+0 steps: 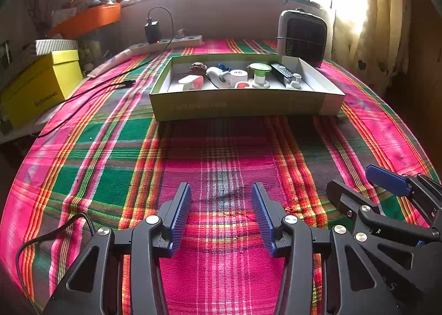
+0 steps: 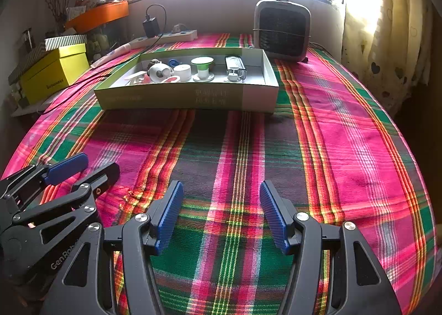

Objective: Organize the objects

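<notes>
Objects for sorting sit together in a shallow cardboard tray (image 1: 243, 105) with pale green outer walls, standing on the plaid cloth (image 1: 221, 155) at the far middle of the surface. Whether that surface is a counter or a bed cannot be told, since the cloth covers it wholly. The tray's near wall hides the lower parts of what lies inside. Along its far side stand a green-and-white spool-like piece (image 1: 259, 74), a white roll (image 1: 239, 75), a rounded white gadget (image 1: 218, 76), a dark flat remote-like bar (image 1: 281, 72) and a small clear-looking piece (image 1: 295, 81); a brown lump and something blue behind them are too small to make out.

The left gripper (image 1: 221, 215) hovers low over the cloth, its ribbed blue pads set on black plastic arms, jaws moderately apart with nothing between them. The right gripper (image 2: 221, 212) hangs just beside it, jaws wider and likewise empty. Each camera cuts off the lower frame of its own gripper.

Behind the tray stand a boxy grey fan heater (image 2: 281, 30) with a dark grille, a white power strip (image 2: 168, 36) carrying a black plug, and a yellow box (image 1: 41, 85) at left. Window glare washes out everything above the sill.
</notes>
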